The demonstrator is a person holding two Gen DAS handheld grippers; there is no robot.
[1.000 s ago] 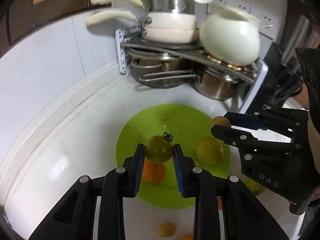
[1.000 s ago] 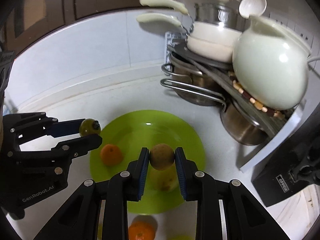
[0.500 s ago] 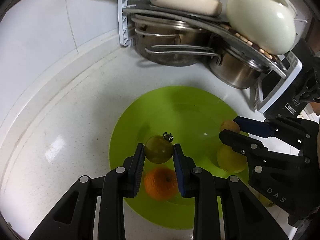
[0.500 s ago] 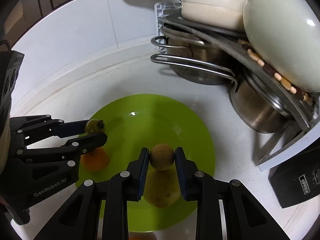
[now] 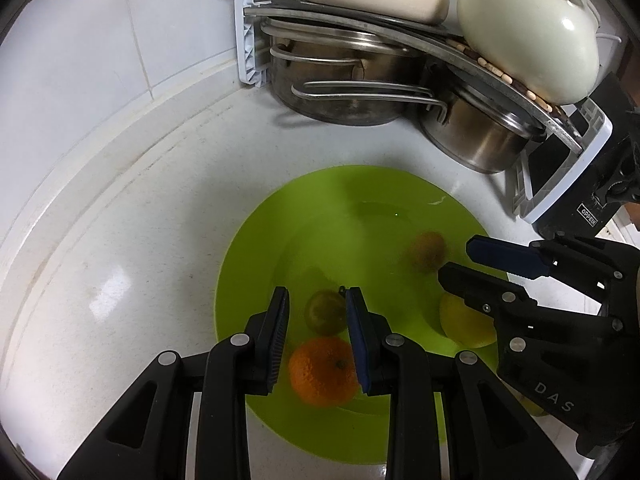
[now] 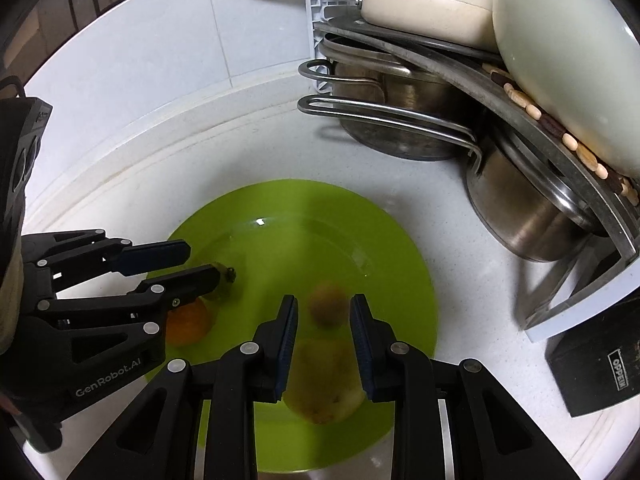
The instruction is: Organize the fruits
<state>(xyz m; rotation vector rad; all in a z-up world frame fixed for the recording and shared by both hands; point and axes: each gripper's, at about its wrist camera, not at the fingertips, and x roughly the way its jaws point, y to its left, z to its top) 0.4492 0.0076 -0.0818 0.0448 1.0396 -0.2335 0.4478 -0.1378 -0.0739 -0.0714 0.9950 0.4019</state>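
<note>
A bright green plate lies on the white counter. My left gripper is open above it; a dark green fruit with a stem sits blurred between the spread pads, free of them. An orange lies just below it. My right gripper is open; a small brown fruit sits blurred on the plate between its pads. A larger yellow-brown fruit lies under the right gripper.
A dish rack with steel pots, a cream pan and a cream kettle stands behind the plate. A black box sits at the right. The tiled wall curves along the left.
Both grippers have opened. The green fruit has left the left pads and the brown fruit has left the right pads; both are now down on the plate. Both grippers moved lower over the plate.
</note>
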